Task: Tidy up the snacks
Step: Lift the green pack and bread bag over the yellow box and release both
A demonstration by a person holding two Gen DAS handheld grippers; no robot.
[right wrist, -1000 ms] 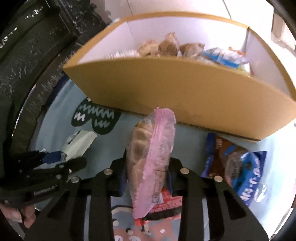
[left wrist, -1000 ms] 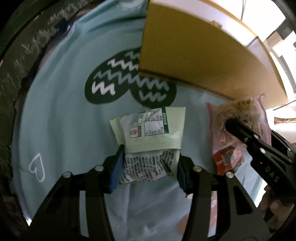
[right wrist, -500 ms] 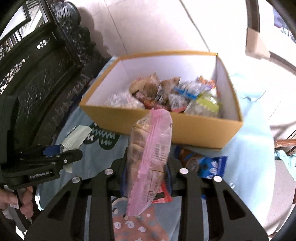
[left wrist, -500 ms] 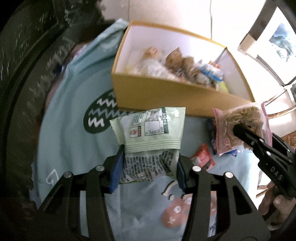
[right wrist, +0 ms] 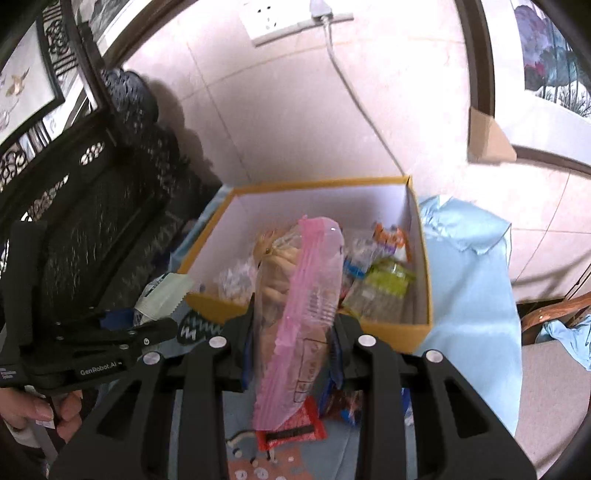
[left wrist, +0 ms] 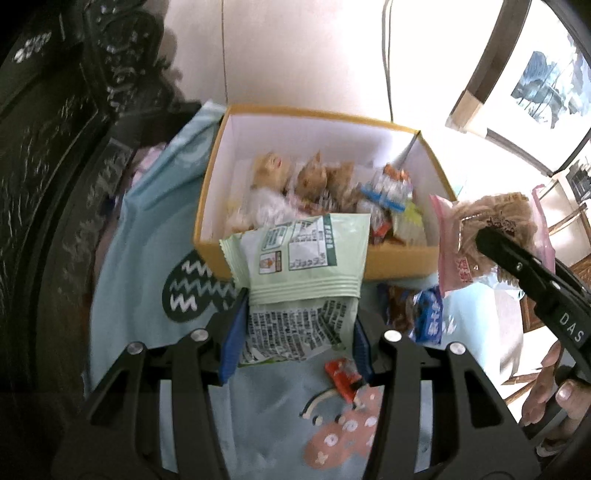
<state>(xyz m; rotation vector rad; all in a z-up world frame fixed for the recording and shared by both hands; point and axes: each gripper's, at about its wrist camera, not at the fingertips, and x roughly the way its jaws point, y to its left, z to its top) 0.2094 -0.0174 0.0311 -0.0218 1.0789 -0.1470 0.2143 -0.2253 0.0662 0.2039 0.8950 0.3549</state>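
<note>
My left gripper (left wrist: 295, 332) is shut on a pale green snack packet (left wrist: 306, 266), held above the cloth just in front of the yellow cardboard box (left wrist: 399, 262). My right gripper (right wrist: 291, 336) is shut on a pink bag of biscuits (right wrist: 299, 317), held upright near the box's front wall (right wrist: 391, 332). The box holds several wrapped snacks (left wrist: 317, 184). The right gripper and pink bag (left wrist: 487, 236) show at the right of the left wrist view. The left gripper (right wrist: 147, 332) with the green packet (right wrist: 166, 291) shows at the left of the right wrist view.
A light blue patterned cloth (left wrist: 140, 266) covers the table. A blue cookie pack (left wrist: 428, 314) and a small red packet (left wrist: 343, 373) lie on it in front of the box. A dark carved chair back (right wrist: 92, 206) stands left. A wall with a socket (right wrist: 266, 22) is behind.
Both grippers have risen with their packets and moved toward the box, so its inside now shows. The packets stay gripped.
</note>
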